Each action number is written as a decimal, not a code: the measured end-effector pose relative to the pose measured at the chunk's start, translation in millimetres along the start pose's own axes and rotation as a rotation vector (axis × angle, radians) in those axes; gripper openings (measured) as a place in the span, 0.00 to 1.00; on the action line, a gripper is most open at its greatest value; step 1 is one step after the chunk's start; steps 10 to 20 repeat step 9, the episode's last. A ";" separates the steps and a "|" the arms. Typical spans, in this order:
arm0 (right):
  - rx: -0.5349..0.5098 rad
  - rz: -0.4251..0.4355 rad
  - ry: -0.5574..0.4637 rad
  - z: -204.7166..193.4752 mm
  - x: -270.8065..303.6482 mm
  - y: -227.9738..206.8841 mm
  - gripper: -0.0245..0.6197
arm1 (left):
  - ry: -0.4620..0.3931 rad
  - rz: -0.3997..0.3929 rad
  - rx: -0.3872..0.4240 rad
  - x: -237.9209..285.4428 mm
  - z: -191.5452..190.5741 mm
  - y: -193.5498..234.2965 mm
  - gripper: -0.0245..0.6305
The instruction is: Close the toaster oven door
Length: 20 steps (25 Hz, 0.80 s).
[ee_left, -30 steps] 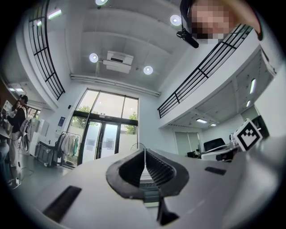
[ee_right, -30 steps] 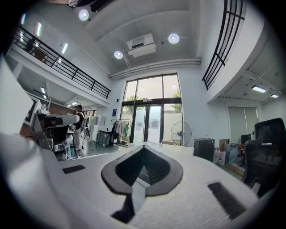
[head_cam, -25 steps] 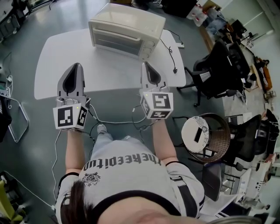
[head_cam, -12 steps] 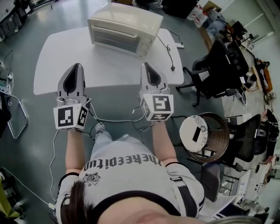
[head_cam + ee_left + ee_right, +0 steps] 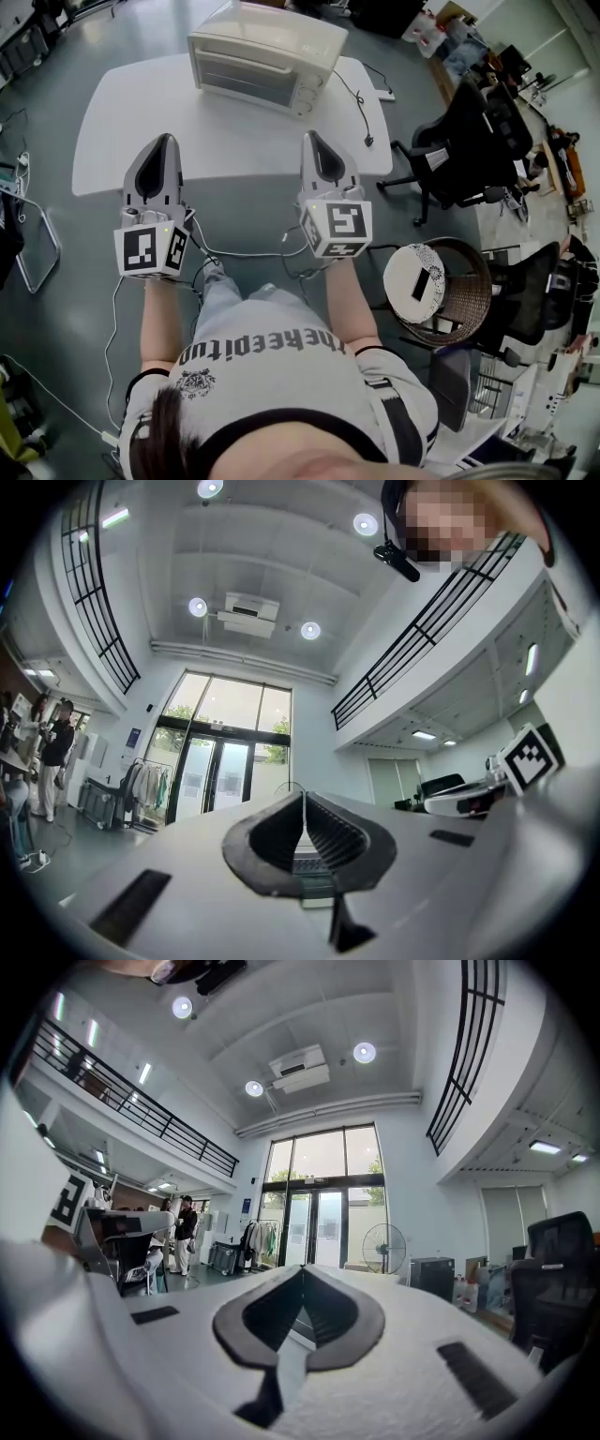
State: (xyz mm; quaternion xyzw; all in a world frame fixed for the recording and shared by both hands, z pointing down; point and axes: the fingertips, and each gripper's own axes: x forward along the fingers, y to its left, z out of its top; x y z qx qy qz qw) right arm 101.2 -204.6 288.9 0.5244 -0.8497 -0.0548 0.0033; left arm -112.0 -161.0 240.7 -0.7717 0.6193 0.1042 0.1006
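Both my tools are closed with nothing in them: the left gripper [image 5: 161,141] has its jaws pressed tip to tip, and so does the right gripper [image 5: 310,138]. Each gripper's own view looks out past the shut jaws into the open room. I hold them side by side over the near edge of the white table [image 5: 131,131]. The toaster oven [image 5: 267,42] sits at the table's far side, well apart from both tips, with its front turned toward me. Its door [image 5: 248,80] looks upright and flush with the case from here, so it may already be closed, but it is too small for me to be sure. I judge the door to be a light, stiff metal frame around a glass pane, hinged along the bottom, and it should swing with little effort. The oven itself looks light enough to skid on the smooth tabletop if shoved. I would meet the door along its top rail, where a handle would be, using closed jaws as a blunt pusher. I would stay off the glass and off the knobs [image 5: 316,94] at the right end.
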 end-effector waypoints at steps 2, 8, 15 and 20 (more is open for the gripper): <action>0.000 -0.001 -0.003 1.3 -2.2 -1.3 0.04 | 0.020 0.005 -0.004 -0.5 2.4 -3.5 0.06; 0.002 0.000 -0.006 1.4 -4.8 -3.8 0.04 | 0.021 -0.003 0.000 0.4 3.2 -10.4 0.06; 0.001 0.000 -0.007 1.4 -5.0 -4.2 0.04 | 0.021 -0.005 0.001 0.7 3.0 -11.6 0.06; 0.001 0.000 -0.007 1.4 -5.0 -4.2 0.04 | 0.021 -0.005 0.001 0.7 3.0 -11.6 0.06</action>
